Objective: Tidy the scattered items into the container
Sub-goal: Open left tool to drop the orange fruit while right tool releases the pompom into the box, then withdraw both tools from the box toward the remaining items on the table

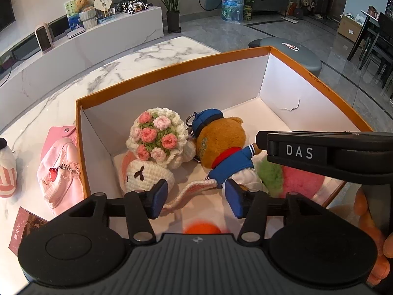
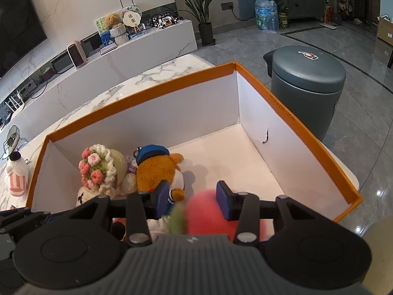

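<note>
In the box [image 1: 176, 81], the bear [image 1: 221, 142] lies head away.

The right gripper [image 2: 192, 200] reaches into the orange box [image 2: 289, 120], its blue pads on either side of a fuzzy pink ball [image 2: 203, 212]. Ahead to its left lie a brown teddy bear [image 2: 153, 172] and a knitted bouquet [image 2: 100, 166].

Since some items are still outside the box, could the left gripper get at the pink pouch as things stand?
Probably yes: the left gripper is open and empty over the orange box, and the pink pouch lies uncovered on the table just beyond the box's wall.
</note>
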Motion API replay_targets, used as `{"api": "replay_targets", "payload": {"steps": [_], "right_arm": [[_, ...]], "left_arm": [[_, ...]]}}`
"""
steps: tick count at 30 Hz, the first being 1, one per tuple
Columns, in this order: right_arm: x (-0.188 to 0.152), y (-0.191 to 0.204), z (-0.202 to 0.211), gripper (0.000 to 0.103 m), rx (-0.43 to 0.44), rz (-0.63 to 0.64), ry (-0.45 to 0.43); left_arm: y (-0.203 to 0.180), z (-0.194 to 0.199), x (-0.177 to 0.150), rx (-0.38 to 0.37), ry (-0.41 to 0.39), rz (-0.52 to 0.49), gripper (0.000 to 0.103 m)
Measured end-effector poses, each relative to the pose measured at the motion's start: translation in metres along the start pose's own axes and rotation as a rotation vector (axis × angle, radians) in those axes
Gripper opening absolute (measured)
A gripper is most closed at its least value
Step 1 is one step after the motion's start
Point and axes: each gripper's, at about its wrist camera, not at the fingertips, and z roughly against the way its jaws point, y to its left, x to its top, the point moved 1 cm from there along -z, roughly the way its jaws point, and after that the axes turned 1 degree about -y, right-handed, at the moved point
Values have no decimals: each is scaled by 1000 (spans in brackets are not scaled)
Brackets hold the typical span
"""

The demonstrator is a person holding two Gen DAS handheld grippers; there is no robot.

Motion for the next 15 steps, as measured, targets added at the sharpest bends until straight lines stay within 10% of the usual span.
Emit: {"api": "replay_targets", "payload": {"steps": [15], "right_arm": [[-1, 6, 37, 59, 10, 4, -64]], "left_arm": [[-3, 36, -4, 22, -57, 5, 68]]}}
